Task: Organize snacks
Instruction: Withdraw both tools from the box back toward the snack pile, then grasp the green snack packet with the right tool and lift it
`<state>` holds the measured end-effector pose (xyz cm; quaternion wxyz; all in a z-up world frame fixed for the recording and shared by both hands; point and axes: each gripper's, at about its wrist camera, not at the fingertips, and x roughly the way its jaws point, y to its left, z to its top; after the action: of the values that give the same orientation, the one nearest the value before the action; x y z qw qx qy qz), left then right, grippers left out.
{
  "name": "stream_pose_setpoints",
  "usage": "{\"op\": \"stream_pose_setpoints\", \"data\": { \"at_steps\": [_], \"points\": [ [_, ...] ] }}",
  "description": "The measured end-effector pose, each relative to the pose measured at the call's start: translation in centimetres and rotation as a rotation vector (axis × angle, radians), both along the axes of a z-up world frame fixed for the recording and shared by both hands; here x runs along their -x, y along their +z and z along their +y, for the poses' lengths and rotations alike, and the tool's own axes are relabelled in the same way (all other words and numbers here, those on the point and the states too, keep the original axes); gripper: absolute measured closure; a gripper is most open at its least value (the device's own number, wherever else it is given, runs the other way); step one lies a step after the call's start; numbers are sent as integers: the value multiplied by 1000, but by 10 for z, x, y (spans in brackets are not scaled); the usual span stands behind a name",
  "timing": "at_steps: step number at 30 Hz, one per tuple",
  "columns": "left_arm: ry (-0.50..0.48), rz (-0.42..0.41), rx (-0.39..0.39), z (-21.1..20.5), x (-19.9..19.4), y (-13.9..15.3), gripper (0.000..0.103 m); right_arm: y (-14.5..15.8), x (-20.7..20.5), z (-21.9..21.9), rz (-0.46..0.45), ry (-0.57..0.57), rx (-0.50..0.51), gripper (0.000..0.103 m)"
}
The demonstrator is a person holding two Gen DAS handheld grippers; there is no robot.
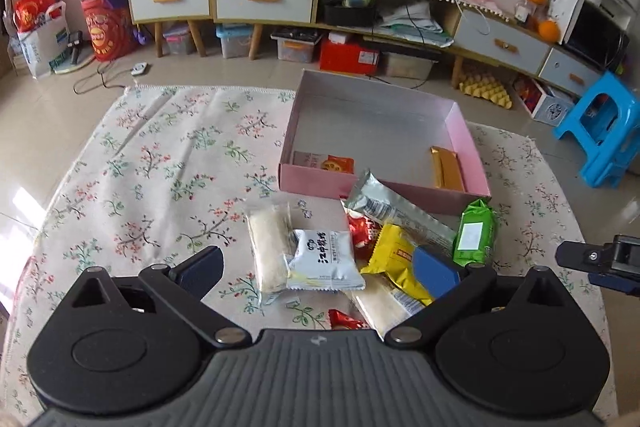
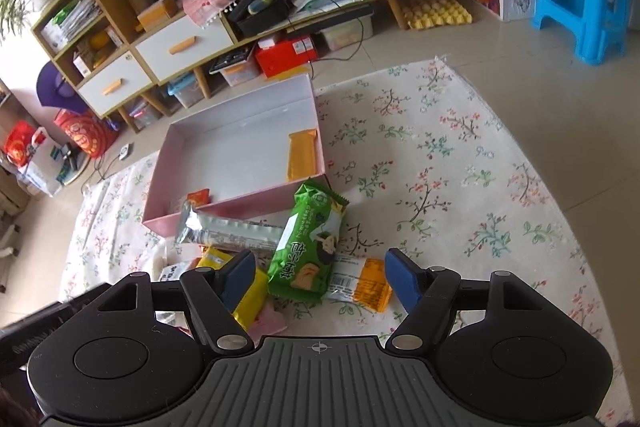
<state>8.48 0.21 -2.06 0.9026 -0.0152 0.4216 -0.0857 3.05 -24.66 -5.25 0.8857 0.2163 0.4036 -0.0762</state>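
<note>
Two snacks are sitting in the shallow pink cardboard box: one gold bar wrapper, one orange-printed packet; roughly eight more packets are lying piled on the floral-cloth surface just in front, silver wrapper leaning on the box wall; left gripper fingers are standing wide open over the white packet; right gripper fingers are open, straddling the green packet, not touching.

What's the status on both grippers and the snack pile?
Left gripper, right gripper open, empty. Shallow pink cardboard box holds two packets. Green packet between right fingers.
</note>
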Motion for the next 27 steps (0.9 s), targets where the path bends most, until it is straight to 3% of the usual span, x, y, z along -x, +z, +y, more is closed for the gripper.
{"op": "stream_pose_setpoints", "data": {
  "at_steps": [19, 27],
  "points": [
    [-39, 48, 18, -4, 4, -3, 6, -12, -13, 8, 80, 11, -56, 30],
    [-70, 80, -34, -23, 17, -13, 5, -23, -12, 1, 135, 25, -43, 30]
  ]
}}
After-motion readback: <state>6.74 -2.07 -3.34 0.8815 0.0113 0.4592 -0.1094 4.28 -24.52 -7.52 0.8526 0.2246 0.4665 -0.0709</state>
